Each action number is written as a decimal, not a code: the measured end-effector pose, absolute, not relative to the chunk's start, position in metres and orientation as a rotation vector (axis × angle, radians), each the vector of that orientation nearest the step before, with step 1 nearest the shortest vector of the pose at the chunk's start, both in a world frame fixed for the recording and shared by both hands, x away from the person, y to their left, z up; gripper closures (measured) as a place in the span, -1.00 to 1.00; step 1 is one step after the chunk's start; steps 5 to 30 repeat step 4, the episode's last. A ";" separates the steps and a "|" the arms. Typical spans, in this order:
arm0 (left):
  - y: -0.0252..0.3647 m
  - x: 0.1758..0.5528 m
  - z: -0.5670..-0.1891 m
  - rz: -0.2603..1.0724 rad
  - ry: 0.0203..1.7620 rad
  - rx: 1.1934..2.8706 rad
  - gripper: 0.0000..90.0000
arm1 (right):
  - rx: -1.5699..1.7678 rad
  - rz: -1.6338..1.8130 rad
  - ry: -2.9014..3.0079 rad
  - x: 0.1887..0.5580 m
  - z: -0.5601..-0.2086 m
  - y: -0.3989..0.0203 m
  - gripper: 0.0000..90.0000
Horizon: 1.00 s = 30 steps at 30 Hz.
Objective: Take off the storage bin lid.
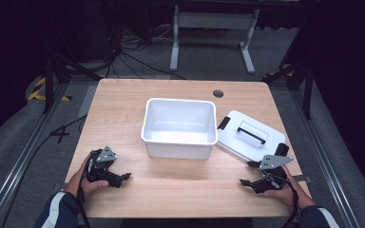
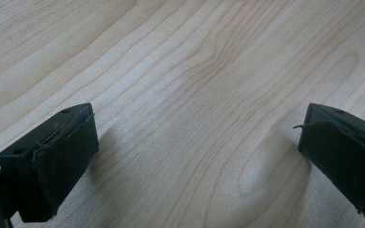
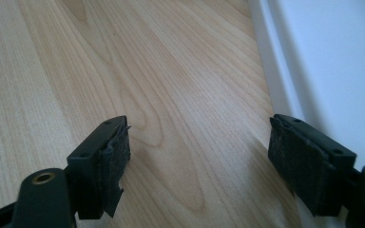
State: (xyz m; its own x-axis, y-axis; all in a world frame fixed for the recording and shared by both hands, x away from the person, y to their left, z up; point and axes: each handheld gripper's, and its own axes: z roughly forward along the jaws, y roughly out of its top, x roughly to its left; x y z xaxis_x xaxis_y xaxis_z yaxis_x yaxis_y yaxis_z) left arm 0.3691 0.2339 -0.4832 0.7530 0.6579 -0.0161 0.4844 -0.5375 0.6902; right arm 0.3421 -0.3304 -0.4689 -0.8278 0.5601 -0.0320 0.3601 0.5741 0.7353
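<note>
We see the white bin (image 1: 179,127) standing upright in the middle of the wooden table (image 1: 123,109). Its white lid (image 1: 249,135), with a black handle on top, lies flat just beside the bin, on the right side of it, and seems to touch its corner. The right gripper (image 1: 250,173) rests near the lid, in front of the bin and to the right; its jaws stand wide apart with nothing between them. The left gripper (image 1: 123,178) rests in front of the bin to the left, well apart from it, jaws also wide with only bare wood between.
</note>
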 end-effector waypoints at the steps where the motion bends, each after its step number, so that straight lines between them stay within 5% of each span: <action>1: 0.234 0.369 -0.483 0.320 0.852 2.248 -1.00 | 0.762 1.102 2.547 0.342 -0.469 -0.330 -0.50; 30: 0.234 0.369 -0.483 0.320 0.853 2.248 -1.00 | 0.761 1.102 2.547 0.342 -0.469 -0.330 -0.50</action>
